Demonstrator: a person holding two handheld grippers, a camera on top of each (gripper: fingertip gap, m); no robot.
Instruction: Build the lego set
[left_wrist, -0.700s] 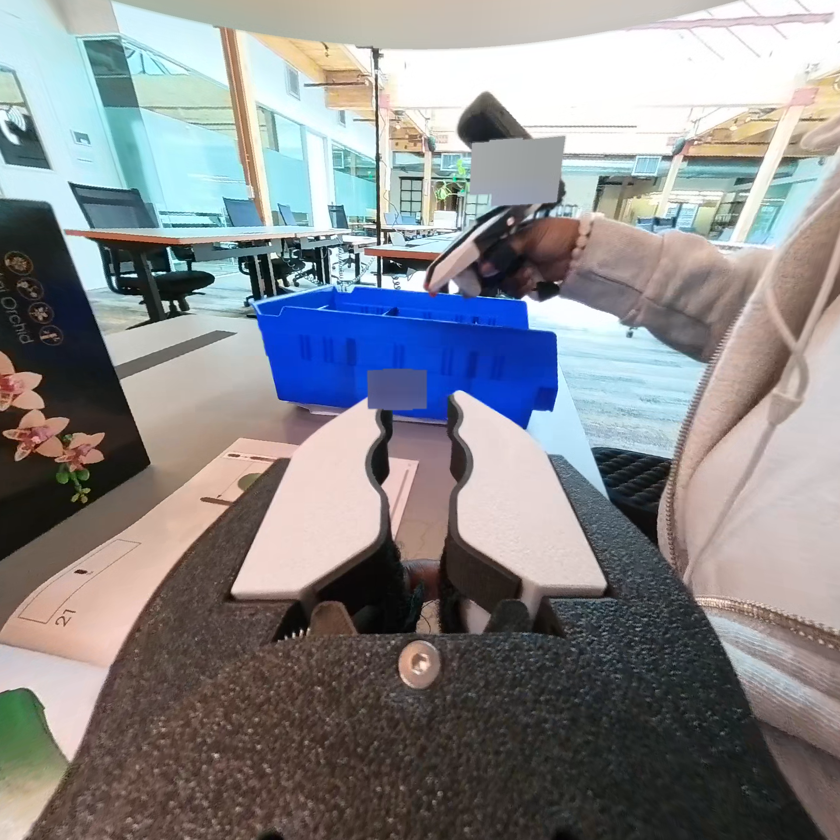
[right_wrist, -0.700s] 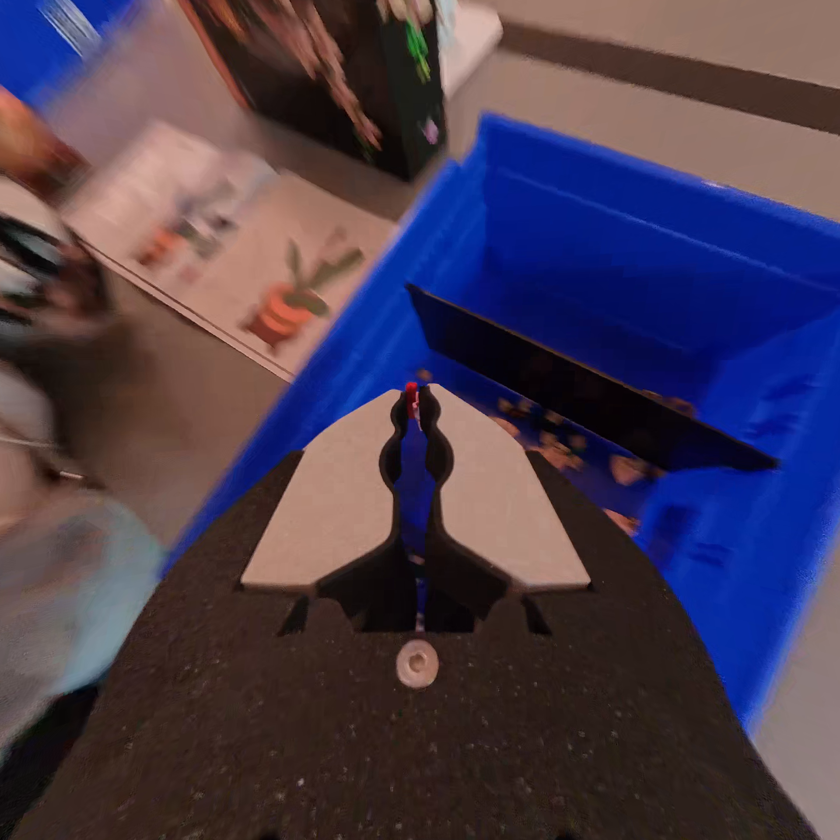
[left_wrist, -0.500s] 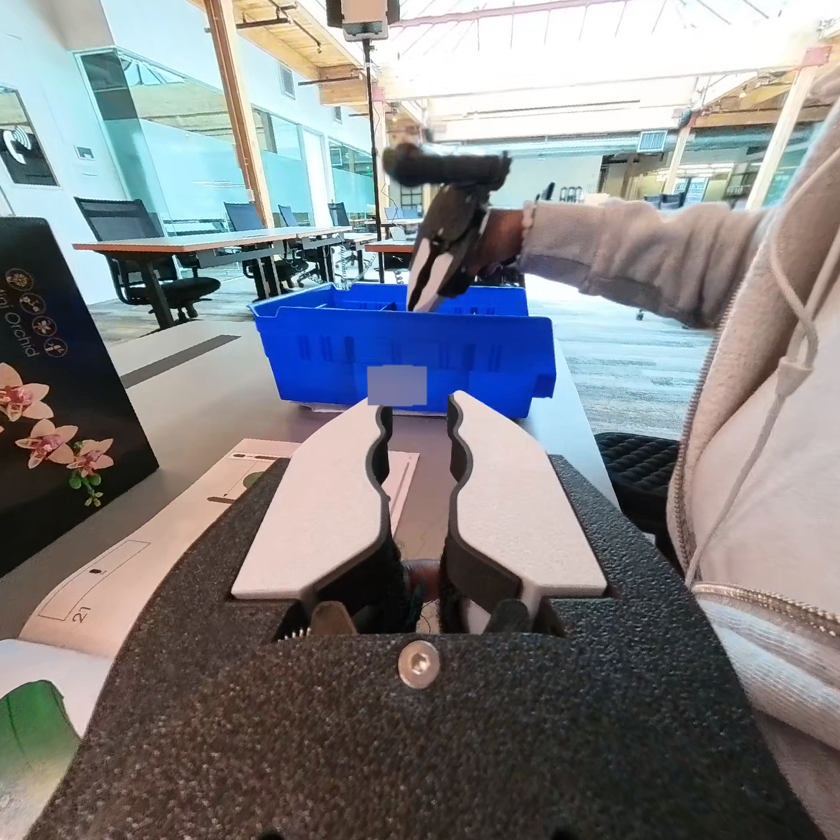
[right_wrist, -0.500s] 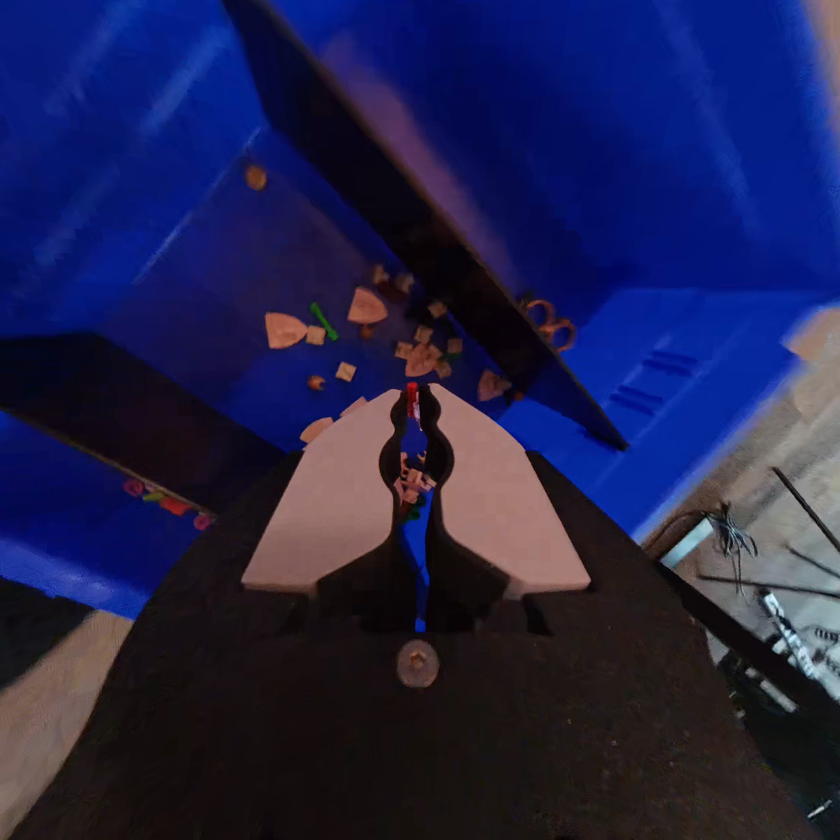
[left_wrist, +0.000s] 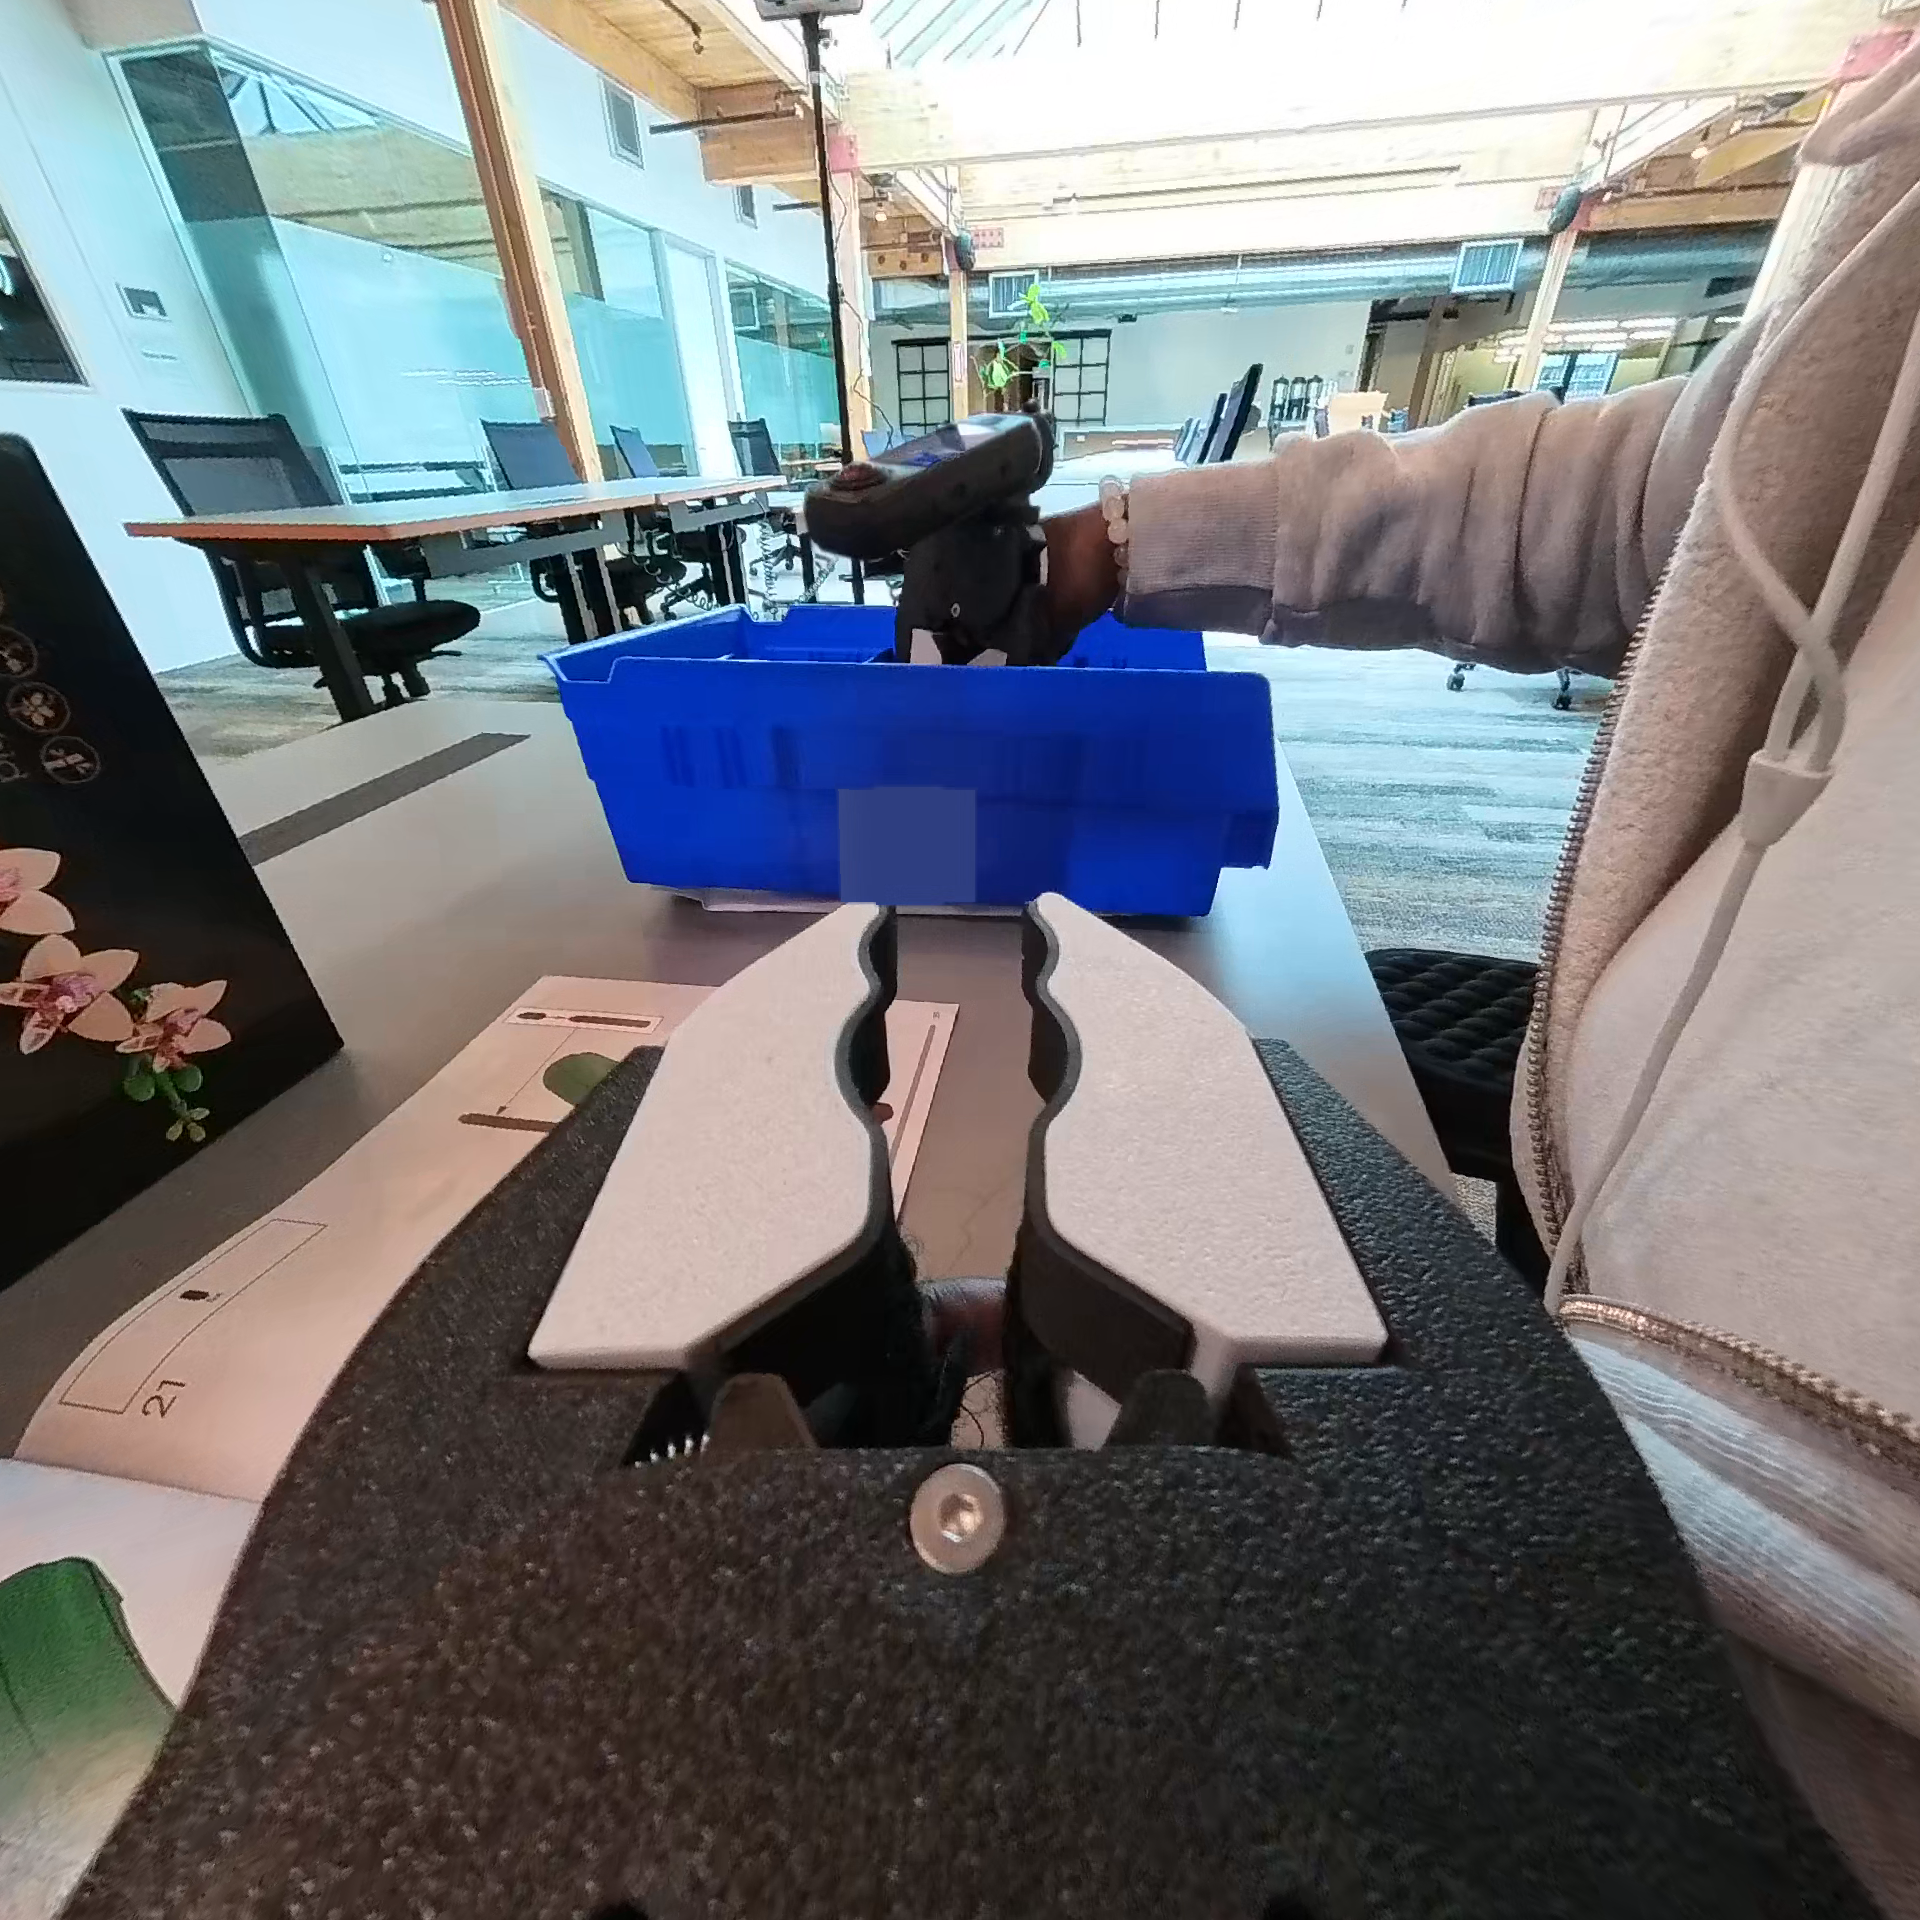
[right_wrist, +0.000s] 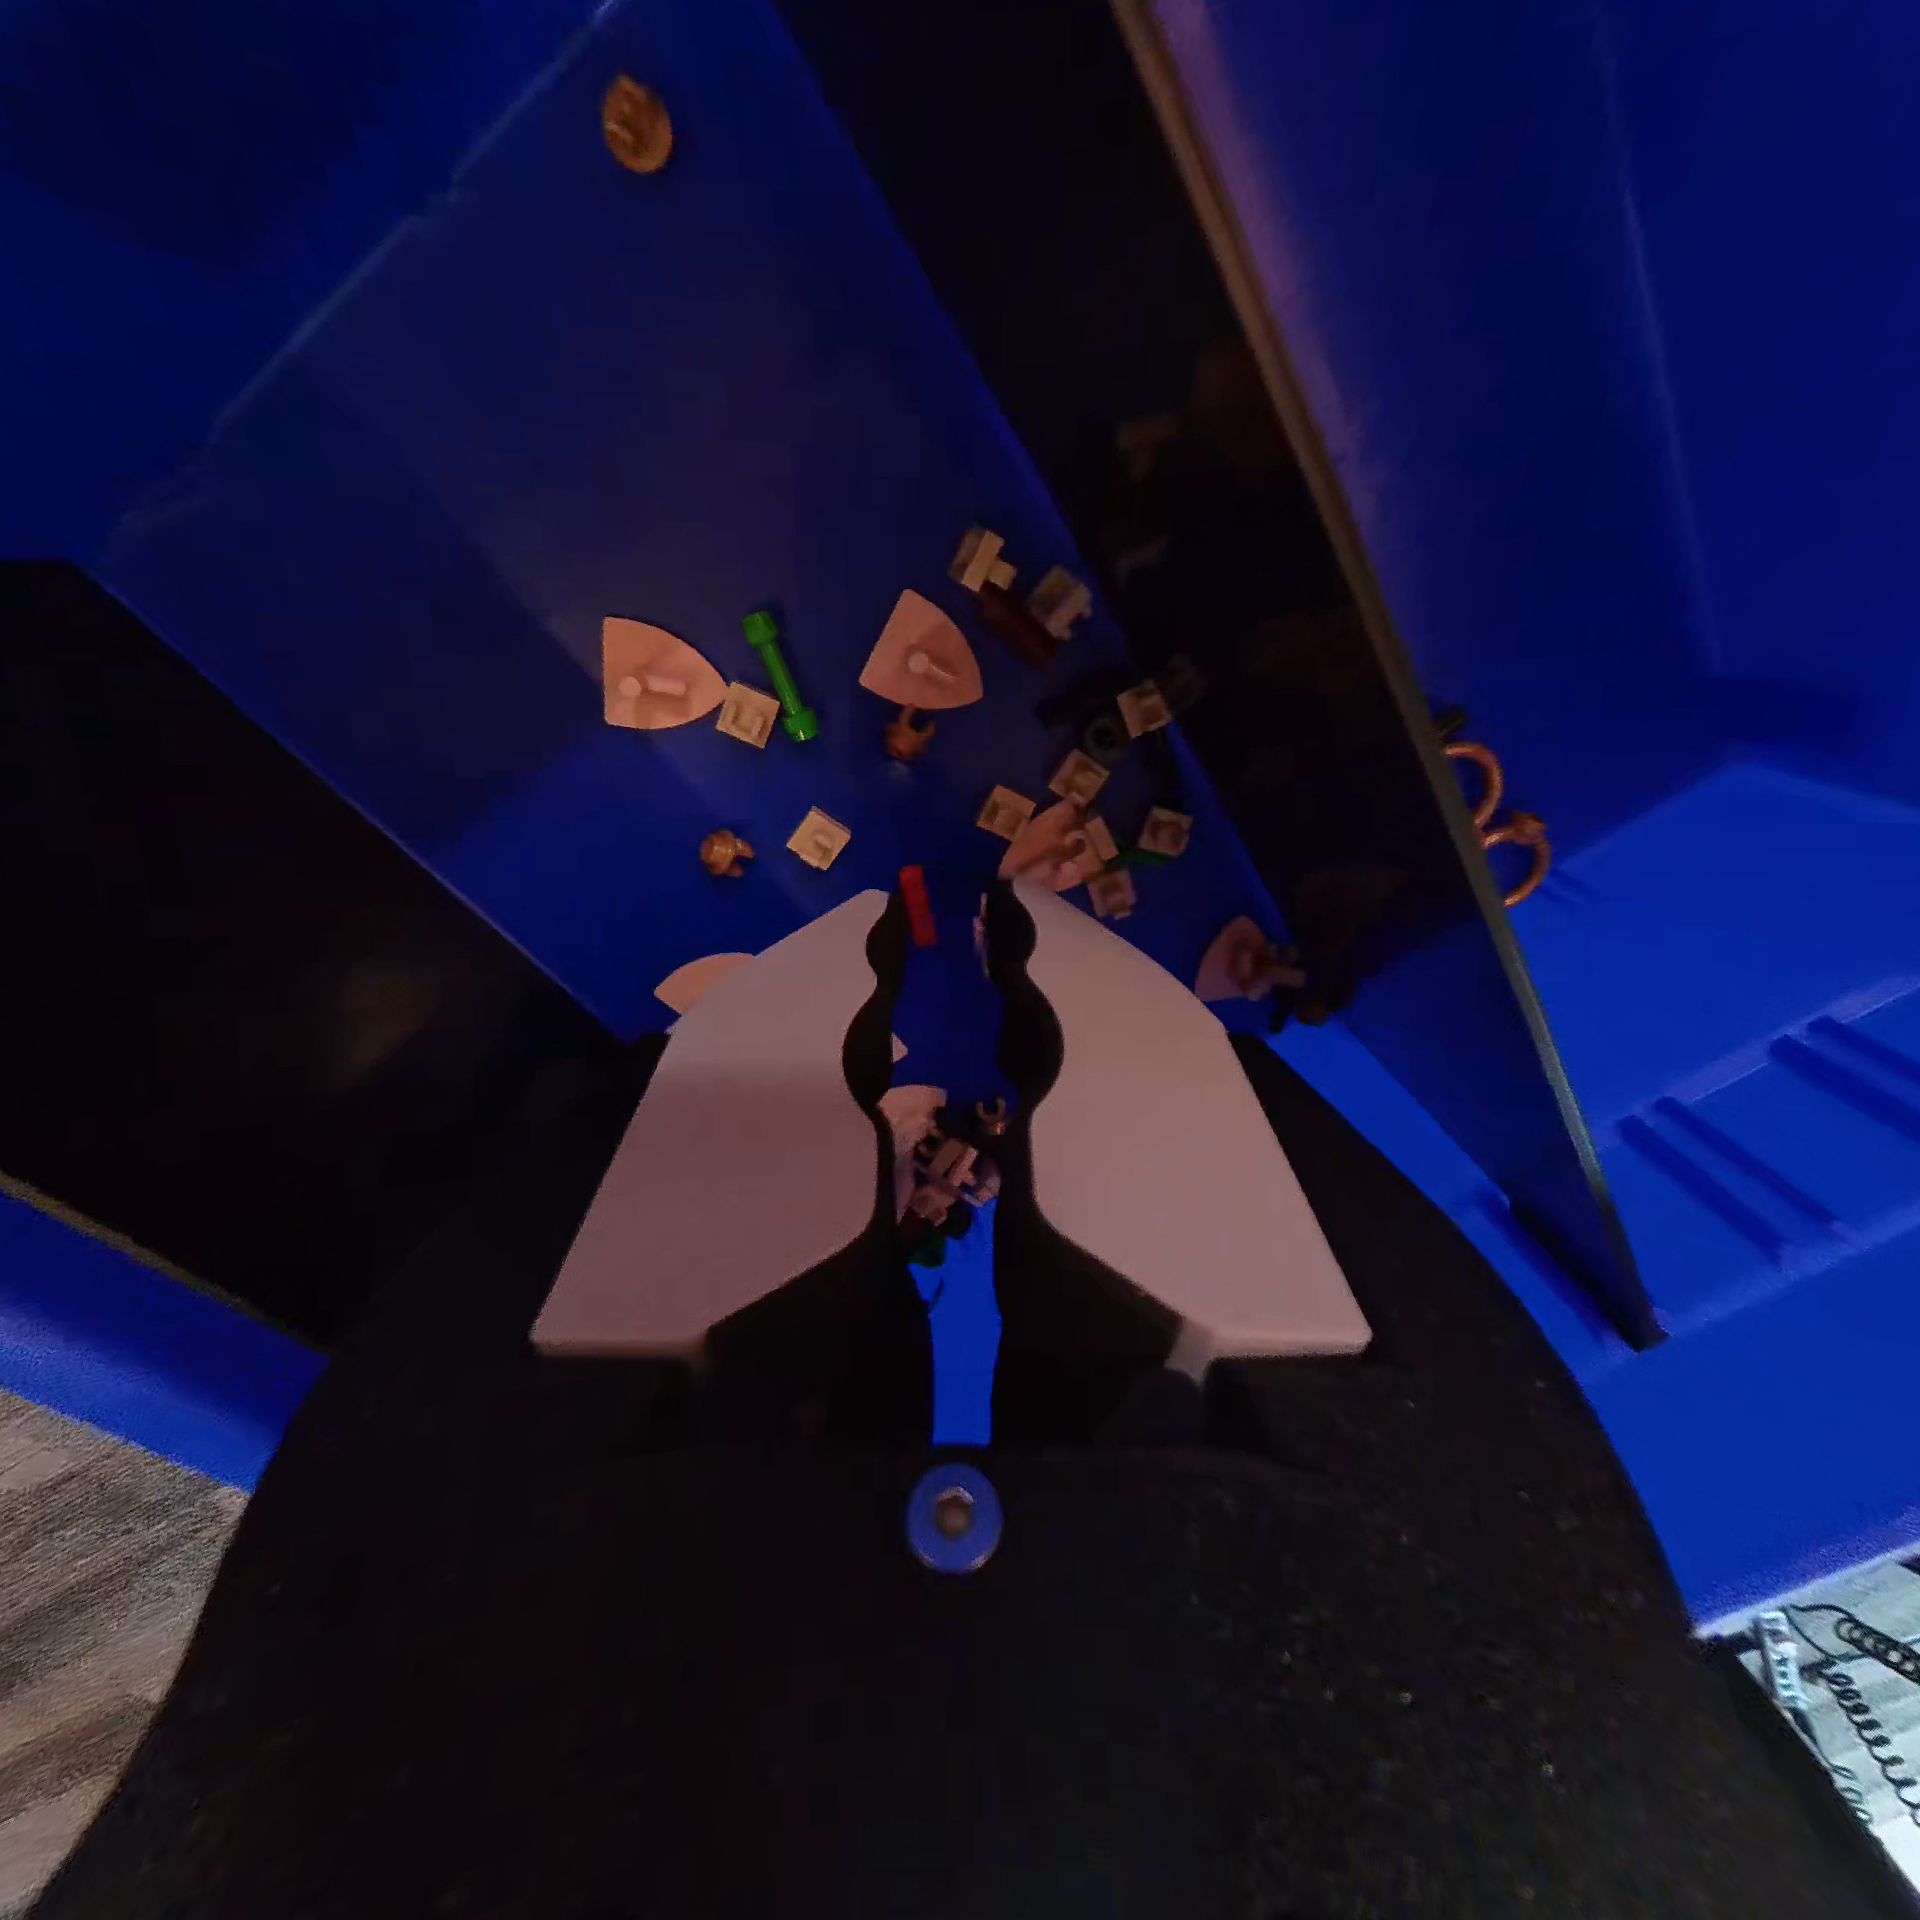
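My right gripper (right_wrist: 943, 904) points down into a compartment of the blue bin (right_wrist: 623, 436), its jaws a little apart. A small red lego pin (right_wrist: 915, 906) sits right by the left fingertip, no longer pinched. Loose pieces lie on the bin floor: pink petal plates (right_wrist: 657, 675), a green bar (right_wrist: 779, 675), small tan plates (right_wrist: 746, 715). In the left wrist view the right gripper (left_wrist: 956, 582) dips into the bin (left_wrist: 935, 748). My left gripper (left_wrist: 956, 925) is open and empty, low over the table before the bin.
Black dividers (right_wrist: 1247, 520) split the bin; copper rings (right_wrist: 1496, 810) lie in the compartment beyond one. An open instruction booklet (left_wrist: 312, 1247) lies under my left gripper, a black orchid box (left_wrist: 104, 935) stands at the left, and a green leaf piece (left_wrist: 62, 1683) is at bottom left. Tip to tip, the grippers are about 30 cm apart. To the green bar (right_wrist: 779, 675): right tips about 4 cm, left tips about 30 cm.
The right gripper swung over the bin and down into it, then its jaws parted from the red pin. The left gripper stayed open and nearly still.
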